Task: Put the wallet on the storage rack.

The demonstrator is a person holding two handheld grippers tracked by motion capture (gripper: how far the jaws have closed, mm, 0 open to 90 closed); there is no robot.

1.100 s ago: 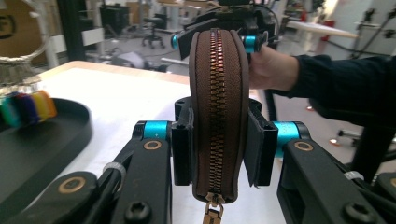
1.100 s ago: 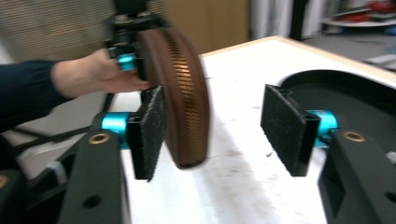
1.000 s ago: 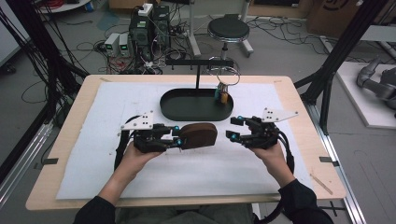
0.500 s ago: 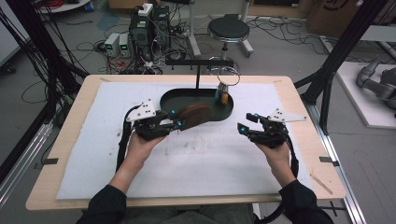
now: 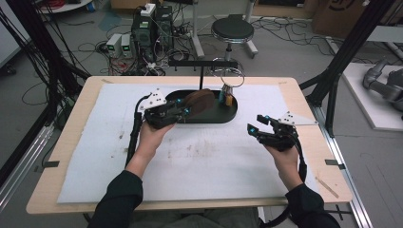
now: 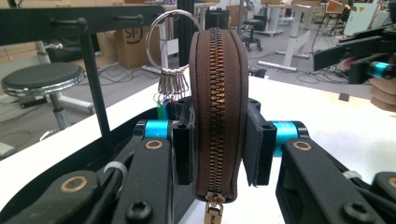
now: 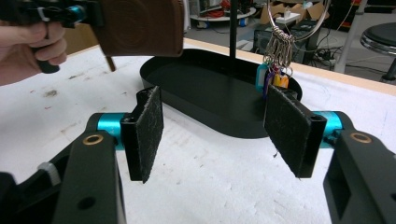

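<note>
My counter (image 5: 304, 102) stands in a lab: black rig frame (image 5: 43, 61), cables (image 5: 95, 47) and power boxes (image 5: 119, 45) across the upper left floor, stool (image 5: 233, 31) behind.

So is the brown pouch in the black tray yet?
Nearly. The brown pouch is already picked up: the left gripper clamps it, lifted over the black tray. The right gripper is open and holds nothing. Left to do, probably: lower the pouch into the tray and let go.
</note>
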